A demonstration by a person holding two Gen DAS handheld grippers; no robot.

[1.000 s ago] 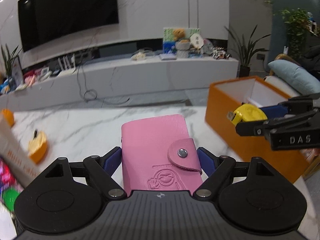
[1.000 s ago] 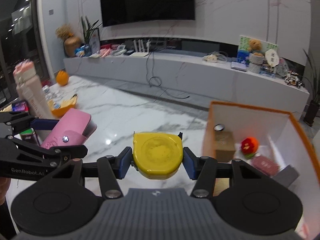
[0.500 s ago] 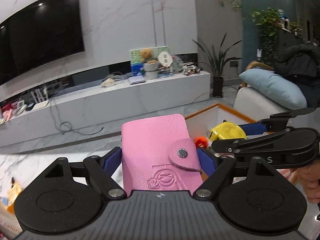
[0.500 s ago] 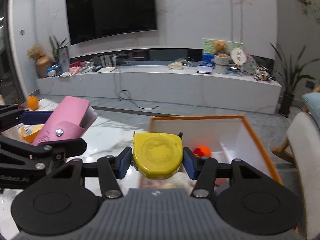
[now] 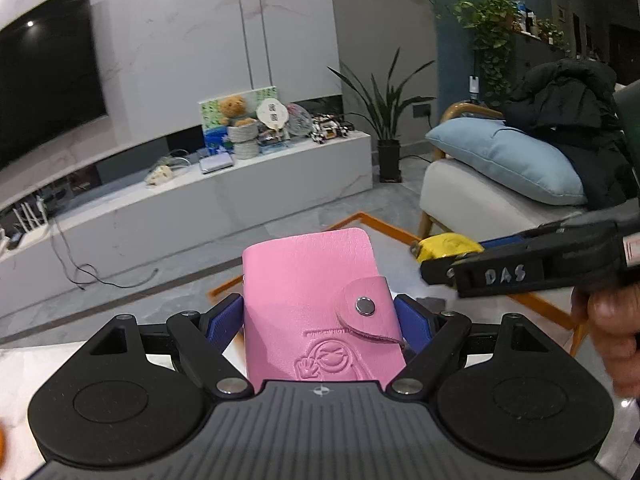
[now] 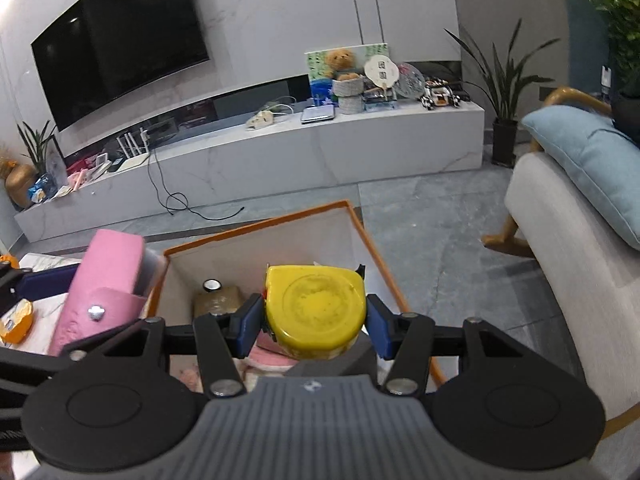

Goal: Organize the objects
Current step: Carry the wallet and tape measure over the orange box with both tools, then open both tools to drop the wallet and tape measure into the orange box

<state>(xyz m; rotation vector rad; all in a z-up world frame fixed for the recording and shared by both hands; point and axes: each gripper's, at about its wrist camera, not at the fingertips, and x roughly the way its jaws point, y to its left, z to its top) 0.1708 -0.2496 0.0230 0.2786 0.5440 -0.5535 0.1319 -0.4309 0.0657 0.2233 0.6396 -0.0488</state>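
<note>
My left gripper [image 5: 320, 316] is shut on a pink snap wallet [image 5: 316, 296] and holds it upright above the near left edge of the orange box [image 5: 384, 226]. My right gripper [image 6: 314, 320] is shut on a yellow tape measure [image 6: 316, 310] and holds it over the open orange box [image 6: 362, 232]. The wallet [image 6: 104, 276] also shows at the left of the right wrist view. The tape measure [image 5: 444, 246] and the right gripper show at the right of the left wrist view. Inside the box lie a brown bottle [image 6: 218, 300] and pink items.
A white armchair [image 6: 560, 272] with a blue cushion [image 6: 592, 160] stands right of the box. The marble table [image 6: 36, 260] holds an orange packet [image 6: 16, 322] at the left. A long TV bench [image 6: 280, 152] runs behind.
Both grippers have swung right, from over the marble table to over the orange box, each keeping its object. The box interior now lies directly under the tape measure.
</note>
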